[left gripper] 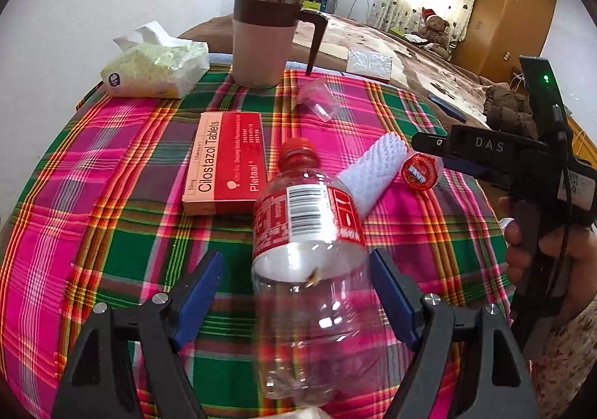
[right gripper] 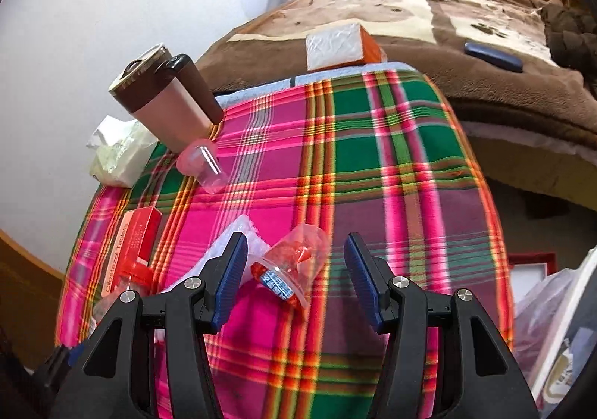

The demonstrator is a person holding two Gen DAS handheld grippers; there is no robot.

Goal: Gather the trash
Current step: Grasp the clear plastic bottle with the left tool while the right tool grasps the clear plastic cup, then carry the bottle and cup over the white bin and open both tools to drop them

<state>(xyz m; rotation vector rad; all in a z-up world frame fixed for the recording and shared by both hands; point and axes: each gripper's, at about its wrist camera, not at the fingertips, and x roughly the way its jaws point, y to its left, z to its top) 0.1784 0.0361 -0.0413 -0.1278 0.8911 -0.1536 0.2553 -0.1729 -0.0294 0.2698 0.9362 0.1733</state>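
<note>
A clear, ribbed plastic bottle (left gripper: 309, 255) (red cap and label) lies between the spread left gripper (left gripper: 296, 292). The right gripper (right gripper: 294, 269), also spread, flanks a small crinkly jelly cup (right gripper: 289, 268) on plaid cloth (right gripper: 391, 158).

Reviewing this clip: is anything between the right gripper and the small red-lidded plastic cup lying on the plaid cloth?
Nothing visible. The right gripper is open, with the red-lidded cup lying on its side in the gap, close to the left finger.

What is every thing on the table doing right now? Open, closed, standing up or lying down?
plastic bottle: lying down, empty, red cap on, between open left gripper jaws.
small cup: on its side, between open right gripper jaws.
clear cup: tipped over, empty.
mug: upright, lid on.
tablet box: flat, closed.
tissue pack: open, tissue sticking out.
</note>
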